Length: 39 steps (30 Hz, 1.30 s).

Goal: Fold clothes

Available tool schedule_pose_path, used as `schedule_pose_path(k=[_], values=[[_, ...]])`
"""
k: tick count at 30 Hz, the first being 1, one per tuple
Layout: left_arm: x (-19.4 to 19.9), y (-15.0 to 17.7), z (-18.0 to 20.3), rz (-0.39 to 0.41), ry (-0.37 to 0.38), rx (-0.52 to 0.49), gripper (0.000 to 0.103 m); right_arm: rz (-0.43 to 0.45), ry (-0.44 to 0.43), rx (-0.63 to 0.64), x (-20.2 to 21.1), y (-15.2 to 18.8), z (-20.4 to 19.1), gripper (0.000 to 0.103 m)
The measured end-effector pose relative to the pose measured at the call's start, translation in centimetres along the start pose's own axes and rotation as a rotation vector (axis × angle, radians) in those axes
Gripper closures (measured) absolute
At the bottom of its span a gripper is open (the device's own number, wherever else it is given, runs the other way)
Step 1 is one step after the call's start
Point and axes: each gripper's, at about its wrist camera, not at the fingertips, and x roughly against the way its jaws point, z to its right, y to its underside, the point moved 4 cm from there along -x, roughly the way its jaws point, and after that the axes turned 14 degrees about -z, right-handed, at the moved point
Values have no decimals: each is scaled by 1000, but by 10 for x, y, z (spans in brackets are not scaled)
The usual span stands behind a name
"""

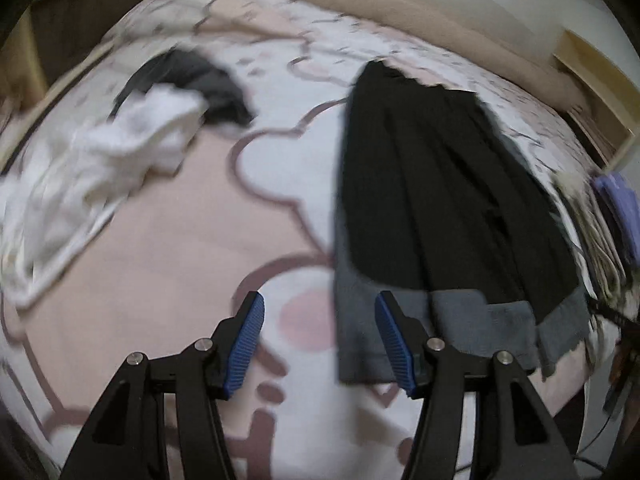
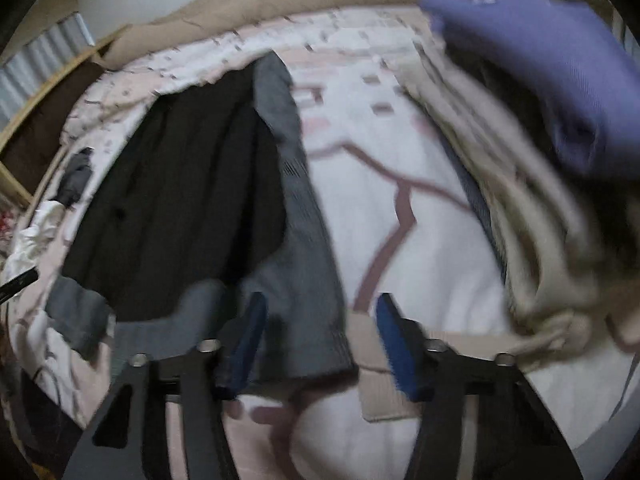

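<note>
The left gripper (image 1: 320,344) hangs above the bedspread (image 1: 192,248), a pink-and-white printed cover. Its jaws stand wide apart and grip nothing; the blue pads (image 1: 246,344) are clear of any cloth, though the right-hand finger overlaps the garment's edge in the view.

The black garment (image 1: 432,200) lies flat on the bedspread at 1 o'clock from the left gripper. A grey band (image 1: 472,324) borders its near edge and its left side. In the right wrist view the same black garment (image 2: 180,200) sits at 10 o'clock, with the grey band (image 2: 304,264) running down to the gripper.

The right gripper (image 2: 320,344) also stands wide open. Grey cloth lies across the zone of its left finger — whether the finger touches it cannot be told, owing to blur.

Other laundry:
- a white crumpled item (image 1: 100,168) at 10 o'clock in the left wrist view, a dark grey item (image 1: 200,84) just behind it;
- a beige stack (image 2: 520,208) at 2 o'clock in the right wrist view, topped by a purple item (image 2: 552,64).
</note>
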Motion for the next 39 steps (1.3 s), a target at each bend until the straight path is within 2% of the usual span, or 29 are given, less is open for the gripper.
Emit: schedule_pose_path(k=[1, 3, 5, 6, 9, 11, 13, 15, 18, 20, 22, 23, 25, 26, 27, 30, 33, 35, 36, 37, 39], values=[[-3, 3, -5, -10, 14, 28, 46, -2, -14, -12, -3, 1, 2, 66], [-8, 6, -10, -23, 60, 71, 46, -2, -38, -31, -7, 3, 4, 90], [-9, 7, -12, -21, 76, 91, 46, 21, -25, -1, 1, 2, 4, 96], [-9, 7, -11, -20, 76, 92, 46, 34, -12, 12, 5, 2, 4, 96], [-12, 7, -2, -41, 141, 86, 46, 101, 112, -9, 27, 0, 24, 96], [-17, 6, 7, -55, 134, 55, 46, 139, 181, -53, 41, -3, 46, 96], [-23, 5, 17, -56, 98, 14, 46, 134, 177, -83, 41, -7, 60, 96], [-28, 4, 25, -48, 103, -5, 46, 121, 187, -80, 36, -7, 63, 96], [-32, 3, 28, -53, 138, -7, 96, 88, 306, -11, 19, -7, 48, 96], [-32, 2, 26, -53, 151, 16, 96, 84, 325, 0, 14, -6, 40, 96], [-21, 1, 12, -13, 122, 61, 96, 119, 303, -14, 24, -3, 34, 95], [-16, 1, 5, 7, 107, 84, 96, 142, 295, -23, 32, -1, 31, 91], [-4, 1, -14, 33, 108, 133, 96, 187, 278, -39, 48, 2, 24, 65], [-1, 1, -21, 38, 111, 148, 96, 209, 270, -47, 56, 3, 21, 40], [3, 2, -28, 45, 105, 158, 96, 232, 262, -55, 64, 5, 18, 34], [13, 4, -46, 68, 83, 186, 97, 296, 224, -69, 87, 9, 5, 30], [19, 5, -58, 87, 86, 212, 98, 308, 30, 33, 94, 18, -44, 30], [18, 7, -65, 79, 118, 231, 98, 202, -179, 161, 77, 28, -97, 30], [16, 8, -64, 68, 136, 232, 98, 142, -232, 213, 64, 33, -121, 30], [14, 11, -63, 59, 151, 234, 98, 88, -271, 261, 51, 39, -142, 30], [11, 13, -56, 45, 172, 224, 98, 33, -239, 359, 26, 52, -181, 30]])
